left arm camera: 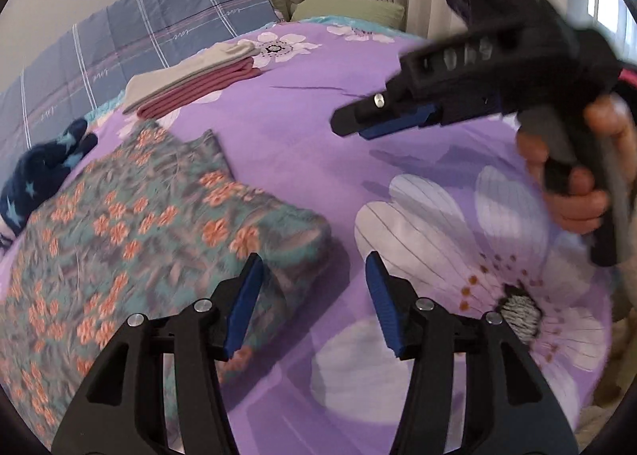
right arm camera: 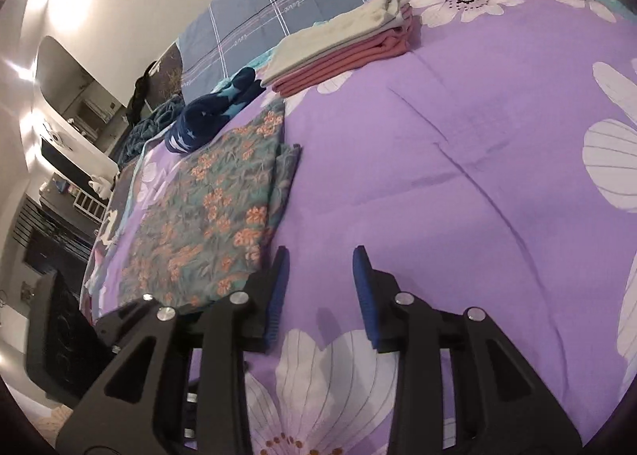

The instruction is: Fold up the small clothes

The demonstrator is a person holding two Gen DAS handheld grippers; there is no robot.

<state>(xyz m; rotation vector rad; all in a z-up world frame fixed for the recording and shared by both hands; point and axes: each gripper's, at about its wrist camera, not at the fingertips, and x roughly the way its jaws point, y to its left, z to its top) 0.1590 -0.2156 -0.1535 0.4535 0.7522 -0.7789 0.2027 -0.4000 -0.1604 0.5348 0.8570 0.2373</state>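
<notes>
We see matt purple cloth on the bed cover [right arm camera: 458,144], smooth but lightly creased. The floral garment [left arm camera: 131,224] looks like thin woven cloth, matt. The folded pile [right arm camera: 346,44] is soft, dull cloth. The starred piece [right arm camera: 215,116] looks fleecy. Our left gripper [left arm camera: 314,271] shows matt black plastic, ribbed blue fingers [left arm camera: 245,307], and shiny metal pins [left arm camera: 203,305].

The left gripper [left arm camera: 314,303] hangs with blue-padded fingers [left arm camera: 245,305] parted and empty over a folded teal garment with orange flowers [left arm camera: 139,232] on the purple floral bedspread [left arm camera: 302,136]; the right gripper [left arm camera: 358,126], in a hand [left arm camera: 577,192], hovers beyond
</notes>
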